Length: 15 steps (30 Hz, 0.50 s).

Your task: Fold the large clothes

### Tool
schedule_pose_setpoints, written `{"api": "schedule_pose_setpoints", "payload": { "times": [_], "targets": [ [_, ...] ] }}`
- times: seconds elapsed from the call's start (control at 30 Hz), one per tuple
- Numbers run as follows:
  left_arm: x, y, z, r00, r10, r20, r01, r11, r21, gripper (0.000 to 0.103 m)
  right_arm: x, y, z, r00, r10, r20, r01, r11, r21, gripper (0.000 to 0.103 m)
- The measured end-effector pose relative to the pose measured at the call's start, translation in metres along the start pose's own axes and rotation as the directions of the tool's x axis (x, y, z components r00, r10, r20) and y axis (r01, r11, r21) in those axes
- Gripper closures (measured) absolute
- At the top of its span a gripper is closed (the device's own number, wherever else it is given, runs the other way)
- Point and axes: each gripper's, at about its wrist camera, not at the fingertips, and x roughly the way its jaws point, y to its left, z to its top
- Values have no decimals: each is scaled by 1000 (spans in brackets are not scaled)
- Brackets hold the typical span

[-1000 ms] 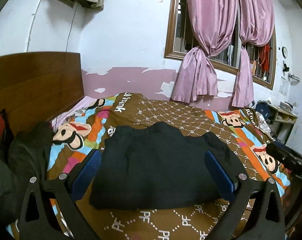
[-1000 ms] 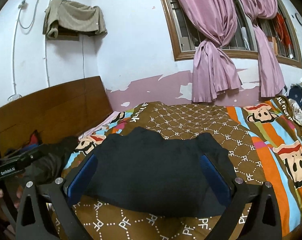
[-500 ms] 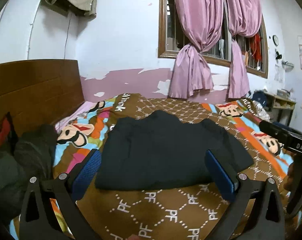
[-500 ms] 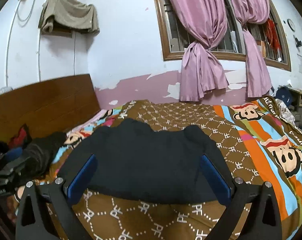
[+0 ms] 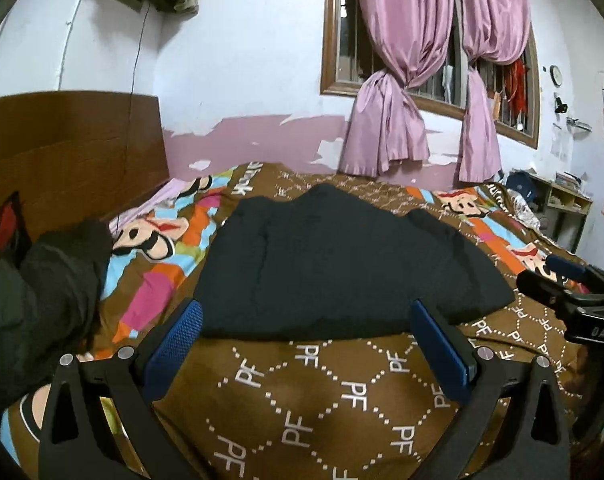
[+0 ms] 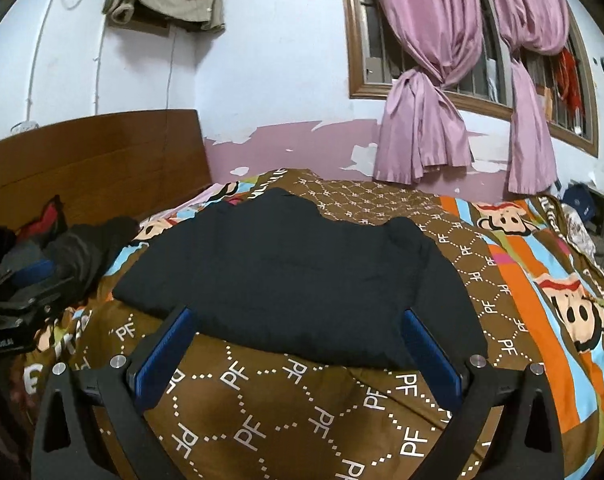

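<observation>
A black garment [image 5: 342, 264] lies folded into a compact block on the brown patterned bedspread [image 5: 322, 400]; it also shows in the right wrist view [image 6: 302, 280]. My left gripper [image 5: 306, 344] is open and empty, hovering just short of the garment's near edge. My right gripper [image 6: 297, 352] is open and empty, also just short of the near edge. The right gripper shows at the right edge of the left wrist view [image 5: 570, 292]. The left gripper shows at the left edge of the right wrist view [image 6: 17, 296].
A pile of dark clothes [image 5: 41, 288] lies at the left by the wooden headboard [image 5: 61, 152]. A window with pink curtains [image 5: 414, 80] is on the far wall. A shelf [image 5: 562, 204] stands at the far right beside the bed.
Both grippers have drawn back from the garment toward the near side of the bed. They now sit over bare bedspread, and the garment looks farther away. Both stay open.
</observation>
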Motion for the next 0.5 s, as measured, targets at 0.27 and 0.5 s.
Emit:
{"api": "schedule_pose_setpoints", "payload": {
  "times": [0.27,0.5],
  "targets": [
    [2,-2,-7,1000,12,-22,-11,1000,7,2,7,1,-4,999,5,-50,-5,1000,10,0],
    [3,-4,-8,999,14,-32,-13,1000,12,2,8,0,-5,999,3,-54,-3,1000,12,0]
  ]
}}
